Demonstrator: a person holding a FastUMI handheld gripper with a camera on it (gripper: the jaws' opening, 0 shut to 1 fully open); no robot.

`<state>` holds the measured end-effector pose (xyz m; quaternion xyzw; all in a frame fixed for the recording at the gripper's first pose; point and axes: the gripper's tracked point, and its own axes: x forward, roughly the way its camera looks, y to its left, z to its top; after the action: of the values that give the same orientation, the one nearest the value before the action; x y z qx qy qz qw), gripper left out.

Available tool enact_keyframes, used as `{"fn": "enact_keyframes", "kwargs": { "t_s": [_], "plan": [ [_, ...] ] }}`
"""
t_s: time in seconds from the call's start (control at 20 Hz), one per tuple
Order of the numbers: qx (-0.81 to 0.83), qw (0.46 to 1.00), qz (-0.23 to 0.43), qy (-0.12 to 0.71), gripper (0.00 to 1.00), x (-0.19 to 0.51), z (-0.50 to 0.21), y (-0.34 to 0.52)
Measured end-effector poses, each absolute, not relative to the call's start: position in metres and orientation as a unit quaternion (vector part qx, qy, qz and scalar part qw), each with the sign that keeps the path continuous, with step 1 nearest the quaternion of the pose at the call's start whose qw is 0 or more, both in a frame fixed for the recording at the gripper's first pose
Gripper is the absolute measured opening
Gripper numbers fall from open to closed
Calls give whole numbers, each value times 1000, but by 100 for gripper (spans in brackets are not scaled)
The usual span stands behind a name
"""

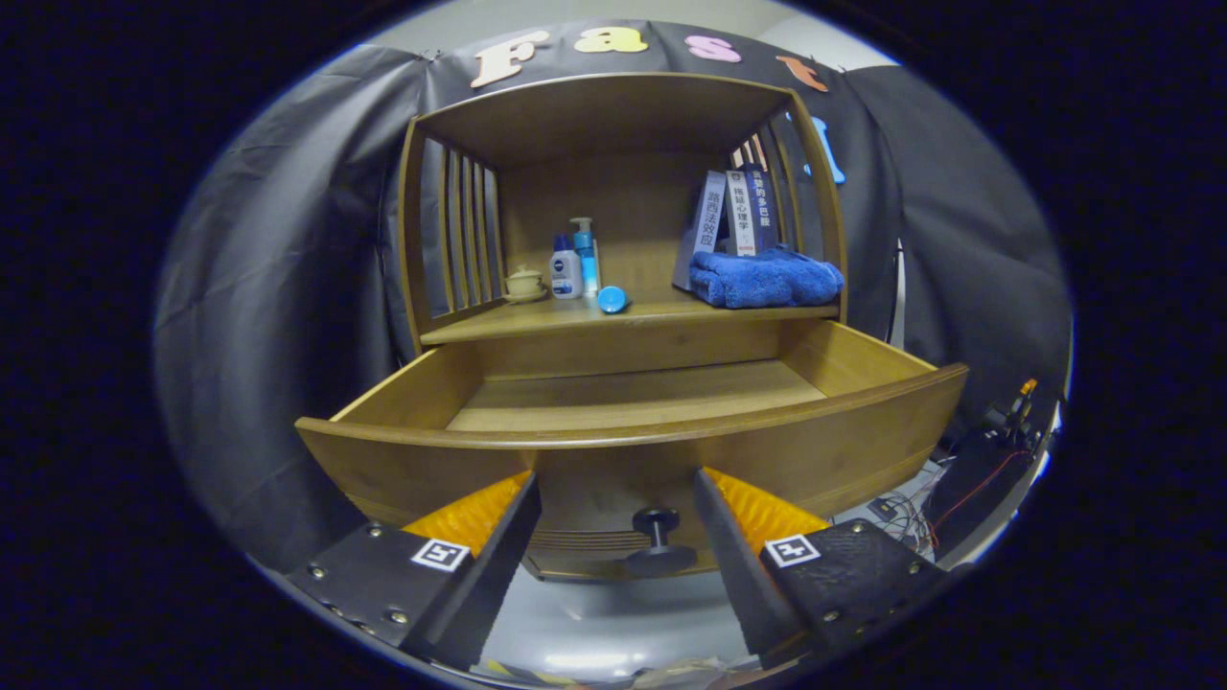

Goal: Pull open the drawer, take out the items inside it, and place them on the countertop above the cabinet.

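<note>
Spread wide, the claw (613,498) is held in front of the drawer (633,436), nothing being gripped; the left finger (498,537) and the right finger (729,537) are set apart on either side of the knob (658,541), which is touched by neither. The drawer is pulled out from the cabinet (613,125), and its bare wooden floor is seen beyond the front panel, with no item made out on the part that shows. Above it, on the countertop (537,326), the things are ranged from left to right: a small cup (523,282) near the slatted side, a white bottle (565,271) just beside it, a blue pump bottle (585,254) close behind, and a blue round cap or ball (612,299) near the front edge. Further right, books (730,220) are leaned against the slats, and a folded blue towel (765,278) is laid before them.
</note>
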<state>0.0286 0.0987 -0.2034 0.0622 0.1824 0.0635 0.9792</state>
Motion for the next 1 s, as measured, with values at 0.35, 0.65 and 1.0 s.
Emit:
{"fn": "enact_keyframes", "kwargs": {
  "t_s": [0.35, 0.65, 1.0],
  "plan": [
    [56, 979, 60, 187, 96, 36, -203, 102],
    [66, 979, 62, 185, 95, 48, -202, 102],
    [64, 979, 60, 185, 95, 74, -197, 105]
  ]
}}
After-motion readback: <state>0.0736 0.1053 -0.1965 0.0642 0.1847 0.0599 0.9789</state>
